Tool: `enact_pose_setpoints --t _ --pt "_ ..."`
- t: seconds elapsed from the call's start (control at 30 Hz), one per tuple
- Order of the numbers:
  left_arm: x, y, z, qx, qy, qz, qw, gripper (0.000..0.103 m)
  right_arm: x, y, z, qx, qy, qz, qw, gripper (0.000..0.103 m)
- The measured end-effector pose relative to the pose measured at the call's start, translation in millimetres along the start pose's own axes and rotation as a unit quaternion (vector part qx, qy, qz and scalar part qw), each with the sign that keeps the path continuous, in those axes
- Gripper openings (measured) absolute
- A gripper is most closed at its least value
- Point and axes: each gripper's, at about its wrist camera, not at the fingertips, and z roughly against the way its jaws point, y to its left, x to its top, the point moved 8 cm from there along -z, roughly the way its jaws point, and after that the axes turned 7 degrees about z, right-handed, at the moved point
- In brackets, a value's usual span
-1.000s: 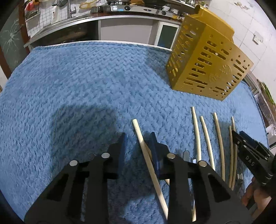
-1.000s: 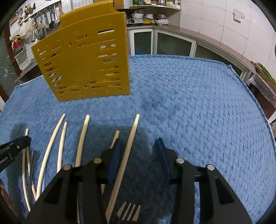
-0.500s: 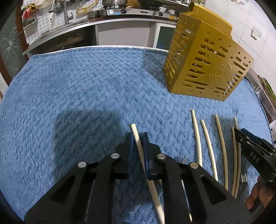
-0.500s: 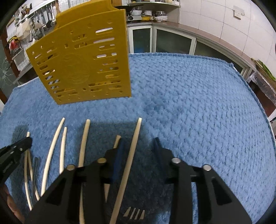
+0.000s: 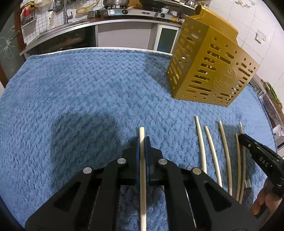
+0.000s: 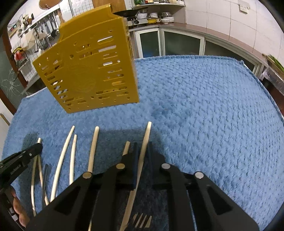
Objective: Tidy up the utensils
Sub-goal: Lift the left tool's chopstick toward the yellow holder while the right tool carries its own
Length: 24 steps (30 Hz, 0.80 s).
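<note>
My left gripper (image 5: 141,142) is shut on a pale chopstick (image 5: 141,135) that runs back between the jaws. My right gripper (image 6: 142,148) is closed around a long pale chopstick (image 6: 147,131); whether the pads touch it is hard to tell. A yellow perforated utensil holder (image 5: 211,71) stands on the blue towel (image 5: 79,92), far right in the left view, far left in the right view (image 6: 88,71). Several more chopsticks (image 5: 213,152) lie in a row between the grippers. Fork tines (image 6: 142,220) show under the right gripper.
The other gripper's black finger shows at the right edge of the left view (image 5: 257,154) and at the left edge of the right view (image 6: 21,156). A kitchen counter with a stove (image 5: 124,12) lies beyond the towel's far edge. Cabinets (image 6: 177,42) stand behind.
Both grippers went from open to closed around a chopstick each. The left one's chopstick now points straight ahead and sits higher above the towel.
</note>
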Motion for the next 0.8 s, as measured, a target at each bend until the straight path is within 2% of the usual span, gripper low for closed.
enact_pose_setpoints --t 0.27,0.8 --pt "3 1 9 -0.028 -0.001 0.012 0.9995 0.004 8 5 16 0.022 -0.035 -0.011 0.999 0.009" --pt "15 -13 63 -0.070 -0.046 -0.011 0.9965 0.004 26 8 57 0.059 -0.090 -0.009 0.994 0.008"
